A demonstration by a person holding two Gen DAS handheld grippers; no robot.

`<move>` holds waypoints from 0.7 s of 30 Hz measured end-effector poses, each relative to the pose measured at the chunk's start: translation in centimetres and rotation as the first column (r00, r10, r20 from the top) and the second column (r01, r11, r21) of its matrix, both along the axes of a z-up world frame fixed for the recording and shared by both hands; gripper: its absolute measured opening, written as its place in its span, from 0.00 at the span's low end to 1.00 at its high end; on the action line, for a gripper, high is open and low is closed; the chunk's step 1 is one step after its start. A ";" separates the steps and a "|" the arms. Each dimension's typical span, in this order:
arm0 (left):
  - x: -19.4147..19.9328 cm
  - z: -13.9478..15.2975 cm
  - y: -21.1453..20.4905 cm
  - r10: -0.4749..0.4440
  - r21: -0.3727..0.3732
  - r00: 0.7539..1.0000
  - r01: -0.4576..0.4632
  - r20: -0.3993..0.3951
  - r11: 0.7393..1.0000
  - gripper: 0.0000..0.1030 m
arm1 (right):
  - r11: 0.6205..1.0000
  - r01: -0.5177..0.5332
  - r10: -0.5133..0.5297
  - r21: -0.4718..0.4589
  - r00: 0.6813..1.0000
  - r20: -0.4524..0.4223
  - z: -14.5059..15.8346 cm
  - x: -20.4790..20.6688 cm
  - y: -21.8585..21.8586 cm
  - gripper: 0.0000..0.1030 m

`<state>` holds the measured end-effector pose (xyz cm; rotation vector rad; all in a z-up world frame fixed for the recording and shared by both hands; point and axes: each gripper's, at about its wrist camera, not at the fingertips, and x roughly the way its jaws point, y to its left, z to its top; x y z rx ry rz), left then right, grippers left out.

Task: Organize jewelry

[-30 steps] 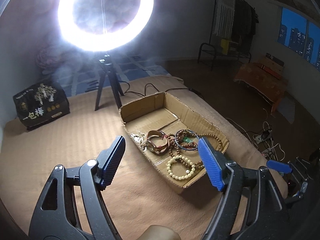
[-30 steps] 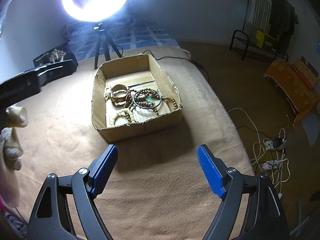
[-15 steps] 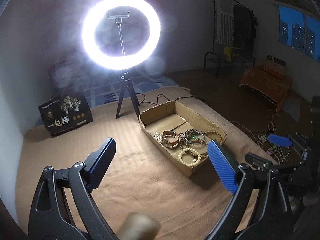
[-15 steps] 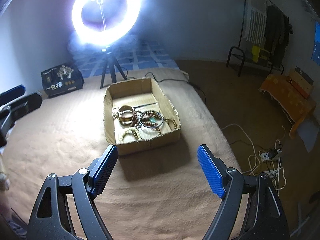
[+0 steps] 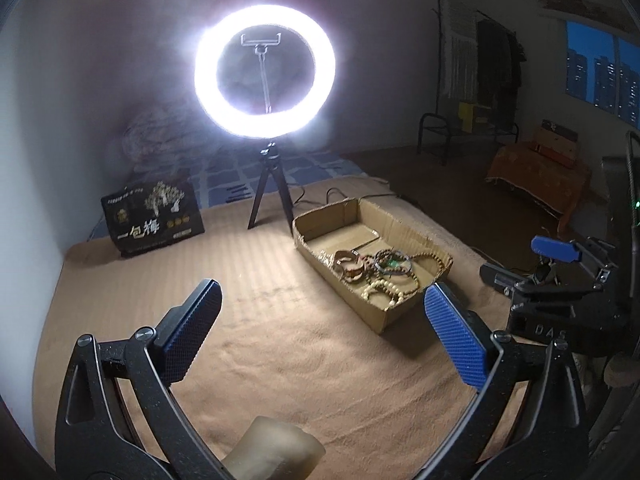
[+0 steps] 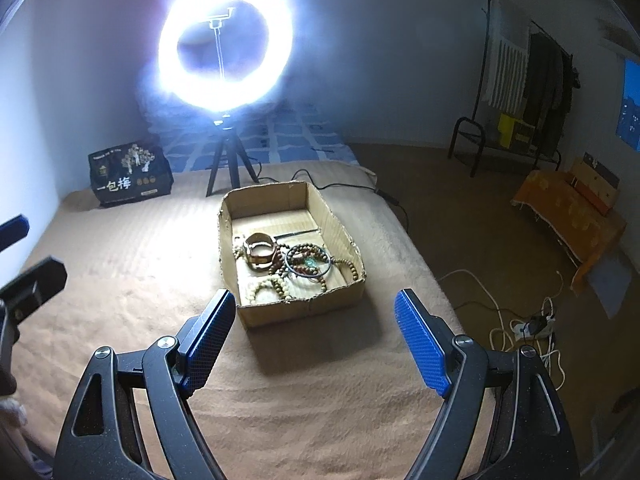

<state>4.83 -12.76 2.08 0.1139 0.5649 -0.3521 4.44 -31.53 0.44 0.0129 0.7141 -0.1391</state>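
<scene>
Facing the box (image 6: 297,268) of beads (image 6: 276,286) lengthwise, the right tool (image 6: 316,340) is nearer; left tool (image 5: 322,334) just widened; both spread, empty.

A lit ring light (image 5: 264,72) on a tripod (image 5: 269,192) stands beside a black printed box (image 5: 154,218) on the tan blanket (image 5: 260,320).

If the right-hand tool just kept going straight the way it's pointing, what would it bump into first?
Probably the near wall of the cardboard box, which lies just ahead between the open tips of the right tool. Nothing else shows in between, only the tan blanket below. Depth is hard to judge, so it might touch the blanket first.
</scene>
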 end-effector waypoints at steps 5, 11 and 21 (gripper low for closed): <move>-0.6 -0.5 0.2 0.011 0.015 1.000 -0.012 0.013 1.000 1.00 | 1.000 -0.001 0.001 0.010 1.000 0.008 -0.3 0.0 0.3 0.80; -0.7 -0.9 0.6 0.015 0.032 1.000 -0.015 0.020 0.999 1.00 | 1.000 0.010 -0.011 0.002 1.000 0.025 -0.8 -0.1 0.3 0.80; -0.6 -1.1 0.6 0.020 0.035 0.999 -0.021 0.027 0.999 1.00 | 0.999 0.039 -0.039 0.021 0.999 0.015 -1.5 0.6 -0.4 0.80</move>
